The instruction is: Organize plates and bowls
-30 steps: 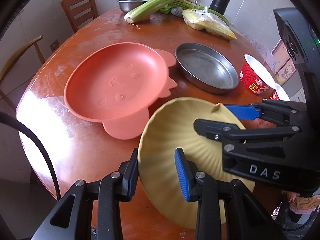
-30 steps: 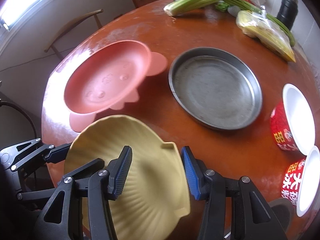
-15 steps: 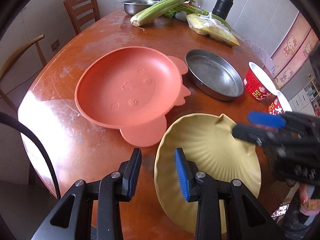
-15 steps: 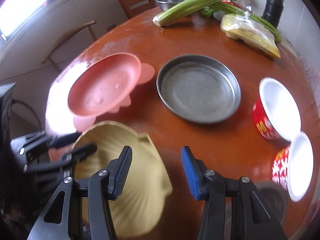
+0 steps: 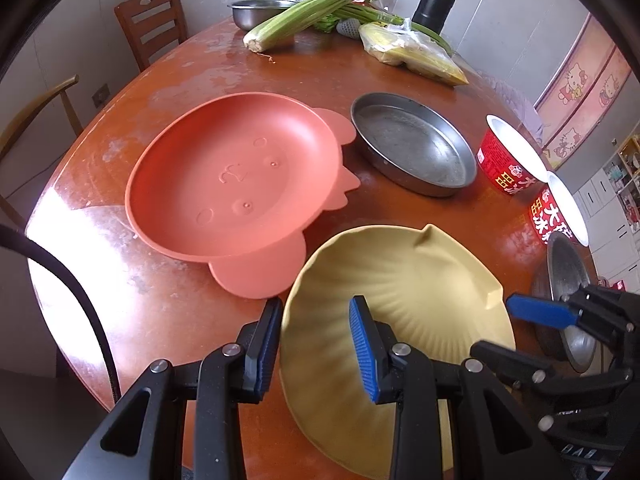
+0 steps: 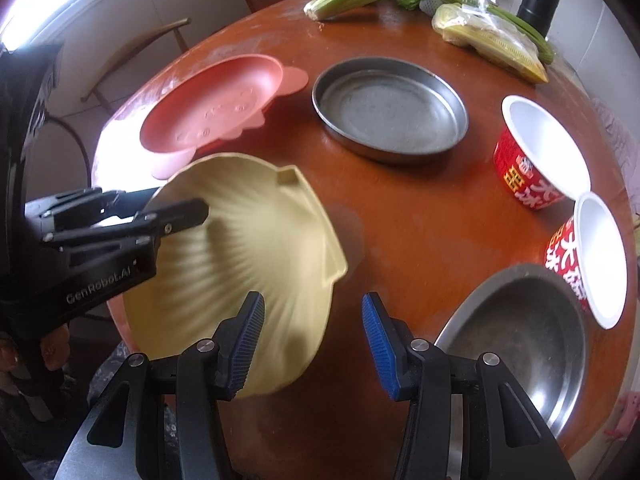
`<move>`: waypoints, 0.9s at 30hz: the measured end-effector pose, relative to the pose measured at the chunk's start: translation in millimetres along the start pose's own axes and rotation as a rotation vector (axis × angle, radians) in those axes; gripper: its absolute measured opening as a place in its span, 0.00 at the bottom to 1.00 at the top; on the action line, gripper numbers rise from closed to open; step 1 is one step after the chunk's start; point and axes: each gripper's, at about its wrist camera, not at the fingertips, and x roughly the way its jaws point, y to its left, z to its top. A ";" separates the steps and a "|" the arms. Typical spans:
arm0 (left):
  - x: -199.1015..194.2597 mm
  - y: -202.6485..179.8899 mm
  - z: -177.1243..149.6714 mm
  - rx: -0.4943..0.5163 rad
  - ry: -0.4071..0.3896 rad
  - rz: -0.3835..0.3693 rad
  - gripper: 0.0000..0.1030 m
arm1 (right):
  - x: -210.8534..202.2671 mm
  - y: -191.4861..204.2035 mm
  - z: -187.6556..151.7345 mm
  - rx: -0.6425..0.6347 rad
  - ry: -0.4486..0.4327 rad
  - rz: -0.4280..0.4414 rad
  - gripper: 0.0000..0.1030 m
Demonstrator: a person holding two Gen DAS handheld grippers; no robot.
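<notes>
1. Yellow shell plate sits tilted at the near table edge, lifted off the wood; left gripper is clamped on its near-left rim, one pad under, one pad inside.
2. Right gripper has its jaws apart with nothing between them; one pad overlaps the plate's edge in view, contact hard to call, looks clear.
3. Likely step: carry the yellow plate onto the orange plate just beyond it. Keep the rim grip firm; a one-sided hold on a wide plate will want to sag and swing.
4. Lift the far edge over the orange plate's tab before lowering, then set it centred so the two nest.
5. Keep the right gripper out of the path; the steel bowl right by it is a fair next pick.
6. Farther out: steel pan, then two red cups at the right edge, well apart from the plates.
7. Far side: greens and flask, leave alone.
</notes>
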 end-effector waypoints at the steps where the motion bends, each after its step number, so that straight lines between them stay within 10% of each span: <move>1: 0.2 -1.0 1.1 0.001 -0.003 0.001 0.34 | 0.3 0.7 -2.3 0.002 0.000 -0.003 0.51; 27: -13.5 -11.1 2.2 0.033 -0.040 0.041 0.31 | -8.7 3.4 -4.0 0.055 -0.066 0.030 0.38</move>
